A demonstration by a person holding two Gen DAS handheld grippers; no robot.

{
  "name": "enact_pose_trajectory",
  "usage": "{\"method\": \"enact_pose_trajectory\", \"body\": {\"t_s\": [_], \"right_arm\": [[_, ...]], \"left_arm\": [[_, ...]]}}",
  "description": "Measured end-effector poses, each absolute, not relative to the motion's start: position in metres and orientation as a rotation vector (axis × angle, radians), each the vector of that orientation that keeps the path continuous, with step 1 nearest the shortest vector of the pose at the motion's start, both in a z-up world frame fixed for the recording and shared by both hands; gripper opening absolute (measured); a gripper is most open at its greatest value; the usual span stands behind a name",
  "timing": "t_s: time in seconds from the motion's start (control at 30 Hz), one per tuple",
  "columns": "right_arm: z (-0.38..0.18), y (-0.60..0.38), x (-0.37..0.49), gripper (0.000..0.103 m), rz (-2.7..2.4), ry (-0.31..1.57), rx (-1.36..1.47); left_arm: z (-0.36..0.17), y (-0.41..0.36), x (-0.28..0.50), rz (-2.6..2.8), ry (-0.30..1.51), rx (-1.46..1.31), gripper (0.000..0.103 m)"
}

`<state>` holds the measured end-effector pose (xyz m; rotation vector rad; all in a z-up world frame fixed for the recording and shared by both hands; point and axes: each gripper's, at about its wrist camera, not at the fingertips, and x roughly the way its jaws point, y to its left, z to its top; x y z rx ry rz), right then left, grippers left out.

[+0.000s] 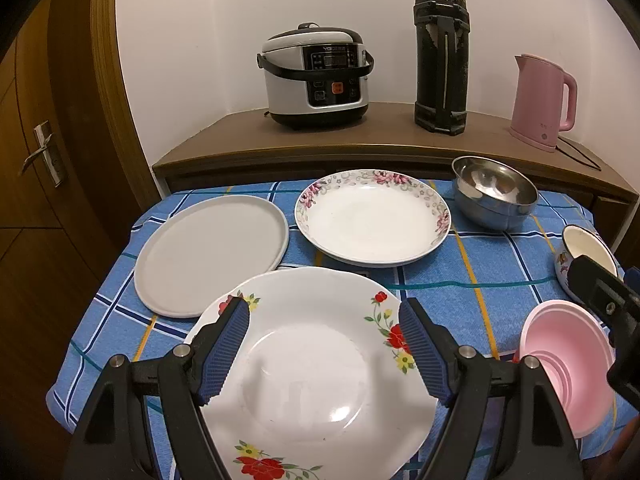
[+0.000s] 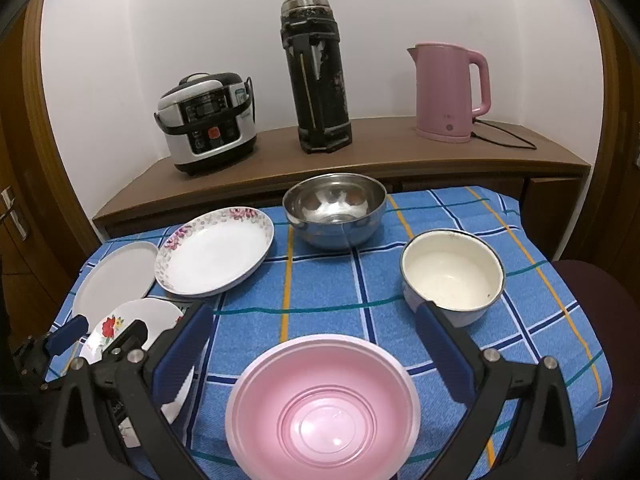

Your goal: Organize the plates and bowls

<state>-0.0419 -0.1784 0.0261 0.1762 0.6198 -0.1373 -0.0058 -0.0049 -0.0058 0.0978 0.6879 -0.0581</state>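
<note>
- Blue checked cloth [image 2: 328, 280] covers a table that stands against a wooden sideboard [image 2: 392, 152] and a white wall.
- Left gripper [image 1: 324, 312]: jaws spread wide and holding nothing, poised over a white plate with red flowers [image 1: 312, 380] at the near edge of the table.
- Right gripper [image 2: 316, 312]: jaws likewise released and empty, hanging above a pink plastic bowl [image 2: 324, 412] at the near edge, just right of the red-flowered plate.
- Behind that plate on the left lies a plain grey flat plate [image 1: 208, 256]; the red-flowered plate's far rim overlaps it slightly in the left wrist view.
- Beside the grey plate, towards the middle, sits a deep white plate with a pink floral rim [image 1: 372, 220].
- A steel bowl [image 2: 336, 216] stands at the far side of the table, just right of the pink-rimmed plate.
- A white enamel bowl [image 2: 452, 276] sits on the right, between the steel bowl and the pink one, apart from both.
- On the sideboard, from left to right: a rice cooker [image 2: 208, 120], a tall black thermos [image 2: 320, 80] and a pink electric kettle [image 2: 448, 92] with its cord trailing right.
- A wooden door with a metal handle [image 1: 44, 152] stands at the far left.
</note>
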Motion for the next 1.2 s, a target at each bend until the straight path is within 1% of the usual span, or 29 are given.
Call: {"method": "enact_pose_trajectory", "body": {"t_s": [0.37, 0.5, 0.63, 0.8, 0.97, 1.07, 1.13, 1.2], "right_arm": [[0.024, -0.177, -0.041, 0.102, -0.132, 0.626, 0.172], [0.026, -0.185, -0.045, 0.101, -0.153, 0.613, 0.155], [0.028, -0.203, -0.055, 0.095, -0.202, 0.588, 0.152], [0.030, -0.222, -0.064, 0.095, -0.235, 0.587, 0.169], [0.033, -0.222, -0.069, 0.094, -0.234, 0.582, 0.141], [0.035, -0.216, -0.070, 0.085, -0.210, 0.581, 0.131], [0.036, -0.210, -0.069, 0.077, -0.156, 0.578, 0.158], [0.034, -0.200, -0.064, 0.071, -0.092, 0.596, 0.176]], "left_arm": [[-0.008, -0.005, -0.006, -0.059, 0.691, 0.097, 0.079], [-0.008, -0.003, -0.006, -0.069, 0.693, 0.094, 0.079], [-0.006, -0.006, -0.008, -0.106, 0.679, 0.102, 0.079], [-0.007, -0.011, -0.008, -0.128, 0.683, 0.109, 0.079], [-0.005, -0.003, -0.010, -0.107, 0.687, 0.117, 0.079], [0.003, 0.014, -0.016, -0.083, 0.669, 0.118, 0.079], [0.009, 0.028, -0.019, -0.062, 0.657, 0.123, 0.079], [0.015, 0.043, -0.023, -0.024, 0.634, 0.135, 0.079]]}}
